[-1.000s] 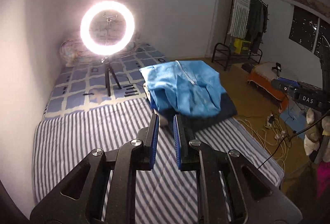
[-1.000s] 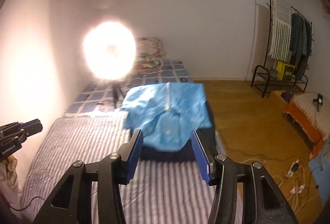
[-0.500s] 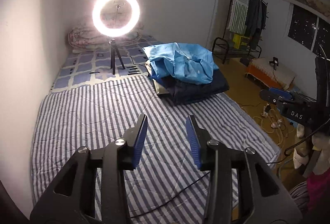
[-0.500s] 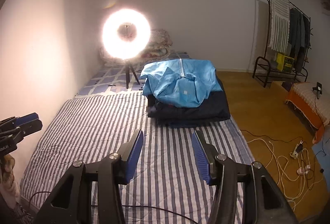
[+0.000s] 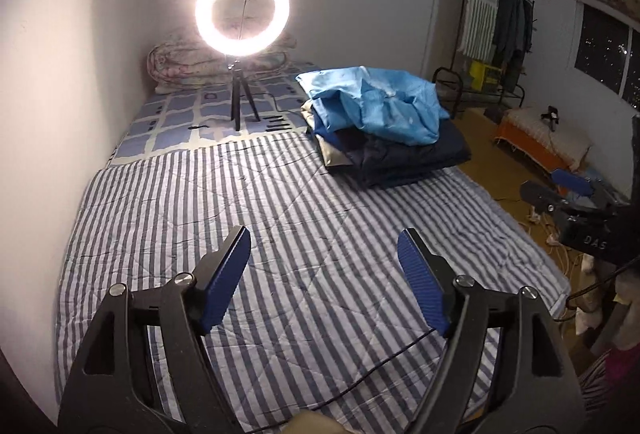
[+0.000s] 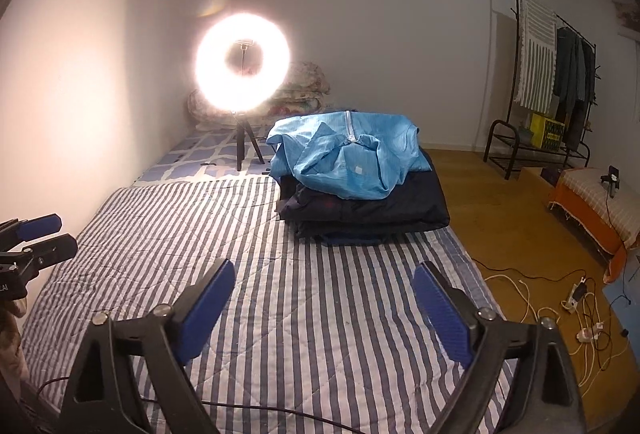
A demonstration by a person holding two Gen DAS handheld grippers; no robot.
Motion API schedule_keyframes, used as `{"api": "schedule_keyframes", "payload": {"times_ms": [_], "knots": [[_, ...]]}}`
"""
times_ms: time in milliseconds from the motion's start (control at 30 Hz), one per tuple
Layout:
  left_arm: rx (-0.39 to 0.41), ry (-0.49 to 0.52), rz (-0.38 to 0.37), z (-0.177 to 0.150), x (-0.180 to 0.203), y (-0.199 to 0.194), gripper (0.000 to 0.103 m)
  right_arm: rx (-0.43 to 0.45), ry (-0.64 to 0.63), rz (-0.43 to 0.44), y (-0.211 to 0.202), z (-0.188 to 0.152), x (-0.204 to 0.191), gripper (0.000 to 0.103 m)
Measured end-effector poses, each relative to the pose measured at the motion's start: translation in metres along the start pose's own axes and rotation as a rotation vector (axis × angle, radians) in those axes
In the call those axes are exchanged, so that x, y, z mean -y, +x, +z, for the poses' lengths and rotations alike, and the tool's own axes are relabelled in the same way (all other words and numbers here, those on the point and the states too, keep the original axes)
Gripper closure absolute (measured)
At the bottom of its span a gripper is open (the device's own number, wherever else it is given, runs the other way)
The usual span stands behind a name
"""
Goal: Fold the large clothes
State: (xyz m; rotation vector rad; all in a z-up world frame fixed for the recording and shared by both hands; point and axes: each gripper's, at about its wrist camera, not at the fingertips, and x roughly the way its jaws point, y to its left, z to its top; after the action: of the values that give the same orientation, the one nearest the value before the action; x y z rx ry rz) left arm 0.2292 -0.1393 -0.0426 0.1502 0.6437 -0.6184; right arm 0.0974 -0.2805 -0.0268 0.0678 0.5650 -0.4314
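Loosely, a light blue garment (image 6: 348,158) was heaped on dark folded clothes (image 6: 372,210); both hand-held grippers (image 5: 324,258) (image 6: 320,286) were opening, empty. The crumpled top could slide off.

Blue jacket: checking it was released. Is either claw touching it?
Apart. Both wrist views show the blue jacket on the dark pile, striped bedding between it and the opening, empty left claw and right claw.
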Motion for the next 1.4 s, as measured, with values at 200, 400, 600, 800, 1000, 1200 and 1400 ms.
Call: {"api": "schedule_keyframes", "payload": {"times_ms": [200, 400, 600, 800, 1000, 1200, 1400], "knots": [[0.014, -0.007, 0.031, 0.001, -0.001, -0.004, 0.005, 0.009, 0.026, 0.023, 0.003, -0.001, 0.0, 0.0], [0.013, -0.002, 0.1, -0.001, -0.003, -0.008, 0.0, 0.0, 0.046, 0.001, 0.008, -0.004, 0.003, 0.0], [-0.001, 0.019, 0.121, -0.003, -0.002, -0.006, 0.0, 0.007, 0.066, -0.019, 0.009, -0.005, 0.005, 0.0], [0.0, 0.041, 0.13, -0.005, 0.002, -0.006, 0.0, 0.011, 0.067, -0.027, 0.011, -0.005, 0.008, 0.0], [-0.004, 0.046, 0.134, -0.006, 0.004, -0.005, 0.0, 0.007, 0.071, -0.023, 0.011, -0.006, 0.01, 0.0], [-0.003, 0.049, 0.135, -0.007, 0.004, -0.005, 0.0, 0.004, 0.055, -0.024, 0.012, -0.007, 0.008, 0.0], [-0.005, 0.058, 0.131, -0.008, 0.005, -0.005, 0.0, 0.0, 0.056, -0.024, 0.014, -0.007, 0.009, 0.0]]}}
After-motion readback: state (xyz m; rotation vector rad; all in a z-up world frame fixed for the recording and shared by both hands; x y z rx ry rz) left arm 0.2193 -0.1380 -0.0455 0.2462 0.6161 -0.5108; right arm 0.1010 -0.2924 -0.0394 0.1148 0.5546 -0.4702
